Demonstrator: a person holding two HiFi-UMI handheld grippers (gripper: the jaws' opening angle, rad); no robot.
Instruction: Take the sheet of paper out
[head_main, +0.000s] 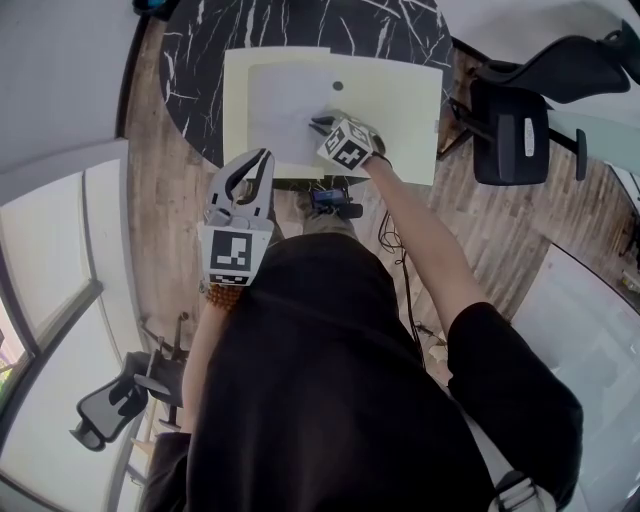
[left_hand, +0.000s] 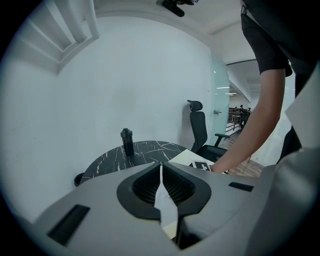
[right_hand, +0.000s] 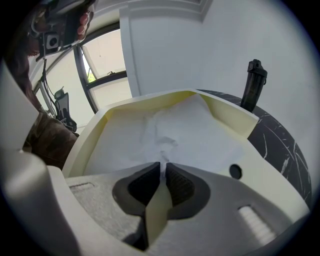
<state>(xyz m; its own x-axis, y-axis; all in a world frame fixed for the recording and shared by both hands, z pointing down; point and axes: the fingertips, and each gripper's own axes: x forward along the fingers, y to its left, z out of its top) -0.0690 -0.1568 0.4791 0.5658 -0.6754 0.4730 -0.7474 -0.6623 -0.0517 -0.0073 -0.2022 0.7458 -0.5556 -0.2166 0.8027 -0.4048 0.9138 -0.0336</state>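
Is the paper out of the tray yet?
Not yet. The right gripper is pinching the sheet of paper, which puckers at its jaws but lies flat inside the cream tray. Lifting it out is what's left. The left gripper is shut and empty.

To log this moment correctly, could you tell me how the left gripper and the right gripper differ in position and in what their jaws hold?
The left gripper is held in the air by the near corner of the cream tray; the right gripper is down inside the tray. The left gripper's jaws hold nothing; the right gripper's jaws pinch the puckered sheet of paper. Both have their jaws together.
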